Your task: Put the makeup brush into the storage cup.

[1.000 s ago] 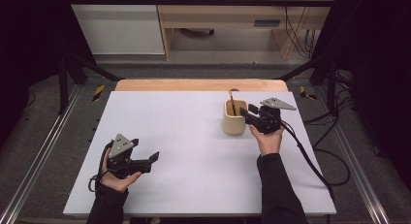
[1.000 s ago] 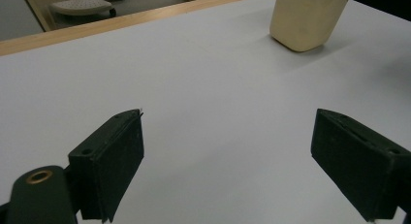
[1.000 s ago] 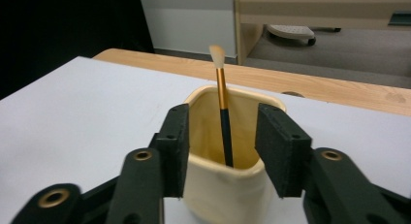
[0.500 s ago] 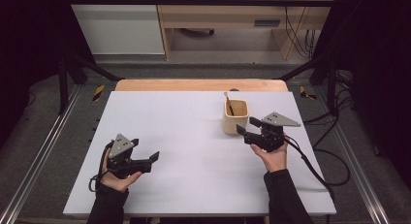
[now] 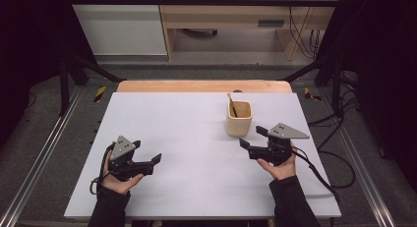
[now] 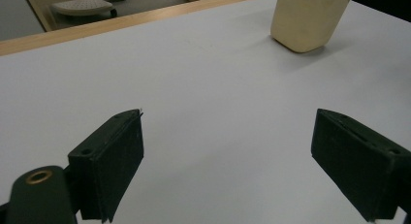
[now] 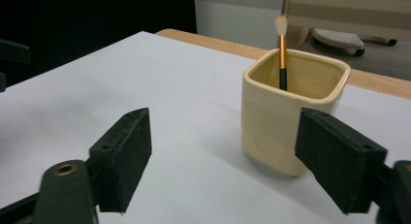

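Observation:
A cream square cup (image 5: 239, 120) stands on the white table (image 5: 196, 138), right of centre, with a small brush (image 5: 231, 104) upright inside it. My right gripper (image 5: 252, 137) is held open just in front of the cup, empty and not touching it. In the right gripper view the cup (image 7: 271, 122) sits between the jaws and beyond them, and the brush (image 7: 282, 54) shows an orange handle and a pale tip. My left gripper (image 5: 147, 152) rests open and empty near the front left. Its own view has the cup (image 6: 308, 18) far off past the gripper (image 6: 232, 156).
A wooden strip (image 5: 201, 86) runs along the table's far edge. Metal rails (image 5: 44, 153) flank both sides of the table. A cable (image 5: 319, 173) trails from the right gripper across the table's right part. Black frame legs and cables stand on the floor beyond.
My right gripper has drawn back from the cup toward the front edge. The brush stays in the cup. The left gripper has not moved.

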The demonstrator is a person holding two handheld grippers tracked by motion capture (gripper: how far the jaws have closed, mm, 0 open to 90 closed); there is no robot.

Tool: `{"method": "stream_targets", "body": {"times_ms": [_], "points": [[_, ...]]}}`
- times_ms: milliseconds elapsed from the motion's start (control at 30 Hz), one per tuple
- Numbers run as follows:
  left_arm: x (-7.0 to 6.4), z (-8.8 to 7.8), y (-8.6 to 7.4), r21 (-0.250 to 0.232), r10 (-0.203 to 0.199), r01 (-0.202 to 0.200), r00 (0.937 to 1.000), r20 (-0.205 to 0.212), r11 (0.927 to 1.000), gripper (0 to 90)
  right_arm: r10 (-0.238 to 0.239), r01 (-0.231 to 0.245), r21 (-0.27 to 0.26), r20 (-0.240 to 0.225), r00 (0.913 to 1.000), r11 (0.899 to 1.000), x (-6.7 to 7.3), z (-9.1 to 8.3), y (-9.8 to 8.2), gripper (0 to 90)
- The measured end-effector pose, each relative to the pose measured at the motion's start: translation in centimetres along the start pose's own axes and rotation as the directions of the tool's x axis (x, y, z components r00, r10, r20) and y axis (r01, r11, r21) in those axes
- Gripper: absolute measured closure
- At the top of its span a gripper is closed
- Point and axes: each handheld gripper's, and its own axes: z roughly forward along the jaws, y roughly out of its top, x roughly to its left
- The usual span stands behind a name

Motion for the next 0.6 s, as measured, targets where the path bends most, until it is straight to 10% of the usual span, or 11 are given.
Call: {"method": "stream_targets", "body": {"times_ms": [600], "points": [[0.3, -0.1, -0.1, -0.008, -0.01, 0.01, 0.9999, 0.006, 0.9999, 10.6, 0.012, -0.013, 0.022, 0.005, 0.9999, 1.0, -0.2, -1.7, -1.8, 5.0]]}}
